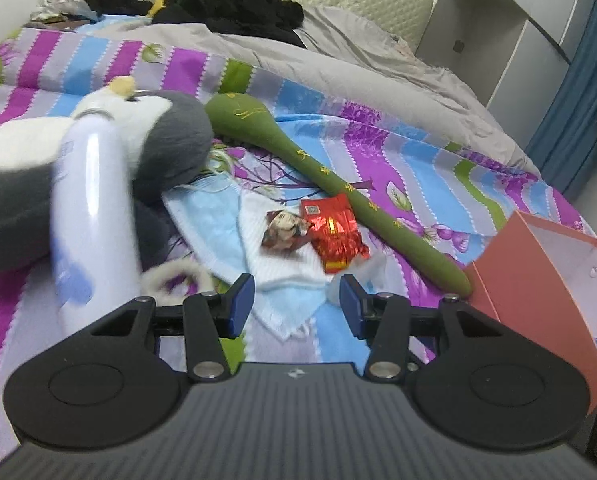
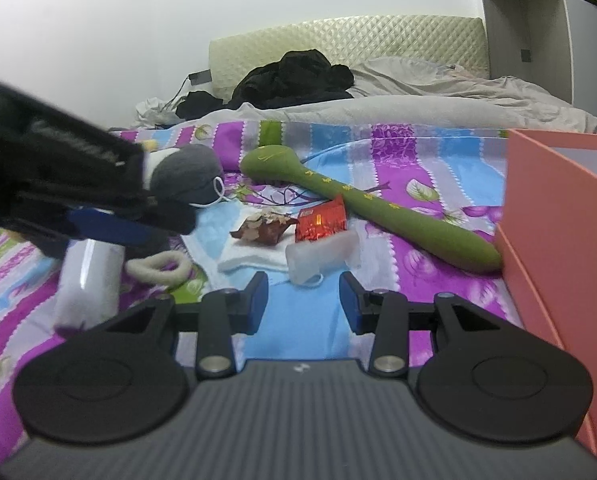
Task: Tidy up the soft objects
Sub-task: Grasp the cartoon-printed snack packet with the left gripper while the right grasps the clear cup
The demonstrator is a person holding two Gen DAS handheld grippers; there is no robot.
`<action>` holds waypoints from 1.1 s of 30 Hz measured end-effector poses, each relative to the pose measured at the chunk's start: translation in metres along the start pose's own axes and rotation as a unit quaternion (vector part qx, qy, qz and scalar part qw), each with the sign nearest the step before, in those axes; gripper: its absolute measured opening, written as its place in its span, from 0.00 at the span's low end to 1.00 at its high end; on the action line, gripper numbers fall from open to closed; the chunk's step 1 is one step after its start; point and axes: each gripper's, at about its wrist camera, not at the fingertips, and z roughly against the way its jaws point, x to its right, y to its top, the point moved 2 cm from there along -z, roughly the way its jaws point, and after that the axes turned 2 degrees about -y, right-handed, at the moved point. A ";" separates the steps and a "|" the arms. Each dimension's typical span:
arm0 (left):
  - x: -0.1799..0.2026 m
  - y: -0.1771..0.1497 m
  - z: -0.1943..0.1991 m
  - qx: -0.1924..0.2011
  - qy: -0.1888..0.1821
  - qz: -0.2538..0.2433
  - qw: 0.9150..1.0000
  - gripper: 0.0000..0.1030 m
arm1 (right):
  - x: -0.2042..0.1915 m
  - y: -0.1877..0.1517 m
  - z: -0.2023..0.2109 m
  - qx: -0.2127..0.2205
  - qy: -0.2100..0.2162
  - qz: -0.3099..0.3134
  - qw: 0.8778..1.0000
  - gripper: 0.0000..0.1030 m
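On the striped bedsheet lie a grey-and-white plush penguin (image 1: 158, 132) (image 2: 186, 176), a long green plush stick (image 1: 318, 168) (image 2: 378, 208), a white fuzzy ring (image 1: 174, 276) (image 2: 158, 270) and a folded white-and-blue cloth (image 1: 282, 276) (image 2: 254, 258). My left gripper (image 1: 296, 304) hovers open just above the cloth's near edge, nothing between its fingers. My right gripper (image 2: 304, 296) is also open and empty, just short of a clear plastic pack (image 2: 322, 256). In the right wrist view the left gripper shows blurred at the left, one blue pad (image 2: 110, 228) visible.
A white bottle (image 1: 90, 208) (image 2: 90, 280) stands by the penguin. A red foil packet (image 1: 334, 236) (image 2: 322, 222) and a brown snack packet (image 1: 284, 230) (image 2: 264, 228) lie on the cloth. A pink open box (image 1: 538, 280) (image 2: 558, 240) sits at right. Black clothes (image 1: 234, 0) and a grey duvet (image 1: 378, 60) lie behind.
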 end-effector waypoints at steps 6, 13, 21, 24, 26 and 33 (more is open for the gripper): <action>0.004 0.020 -0.047 -0.005 0.016 -0.037 0.999 0.59 | -0.003 0.009 -0.027 0.004 0.007 0.004 1.000 0.41; -0.003 0.033 -0.086 -0.009 0.016 -0.052 0.998 0.60 | -0.003 0.008 -0.046 -0.006 0.004 -0.002 1.000 0.40; -0.010 0.032 -0.119 -0.023 0.010 -0.056 0.998 0.60 | 0.000 0.007 -0.063 -0.018 0.000 -0.012 1.000 0.40; -0.007 0.033 -0.126 -0.025 0.006 -0.068 0.997 0.60 | 0.001 0.007 -0.069 -0.024 0.001 -0.014 1.000 0.39; -0.004 0.033 -0.130 -0.026 0.006 -0.077 0.997 0.60 | -0.001 0.006 -0.070 -0.025 0.000 -0.008 1.000 0.33; 0.003 0.033 -0.139 -0.029 0.006 -0.096 0.995 0.52 | -0.002 0.007 -0.071 -0.028 0.001 -0.005 1.000 0.24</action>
